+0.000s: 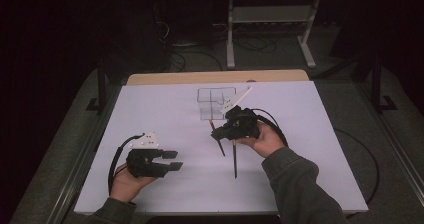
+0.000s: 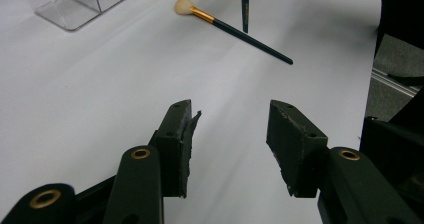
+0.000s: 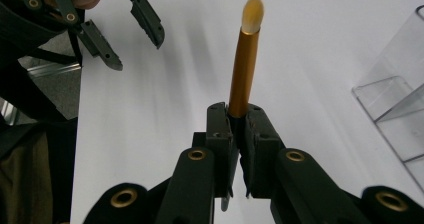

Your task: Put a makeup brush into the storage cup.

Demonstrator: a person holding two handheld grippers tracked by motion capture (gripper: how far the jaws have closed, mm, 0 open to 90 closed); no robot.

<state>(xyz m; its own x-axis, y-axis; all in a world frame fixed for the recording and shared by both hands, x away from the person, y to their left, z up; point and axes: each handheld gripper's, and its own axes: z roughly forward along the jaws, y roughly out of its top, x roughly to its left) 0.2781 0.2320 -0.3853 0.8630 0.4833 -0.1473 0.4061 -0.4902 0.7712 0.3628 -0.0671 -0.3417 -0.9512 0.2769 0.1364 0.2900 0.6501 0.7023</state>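
Observation:
My right gripper [image 3: 239, 111] is shut on the gold ferrule of a makeup brush [image 3: 245, 59], whose pale bristles stick out past the jaws. In the high view that gripper [image 1: 231, 134] is held above the table's middle, and the held brush's dark handle [image 1: 234, 161] runs toward the front edge. A second brush [image 2: 235, 29] with a dark handle and pale bristles lies flat on the white table [image 1: 165, 114], just left of the right gripper. My left gripper [image 1: 172, 160] is at the front left, open, with nothing between its pads [image 2: 177, 134].
A clear plastic organizer [image 1: 216, 101] with dividers stands at the back middle of the table, just behind the right gripper; it is also seen in the left gripper view [image 2: 85, 1] and the right gripper view [image 3: 395, 104]. Cables trail from both grippers.

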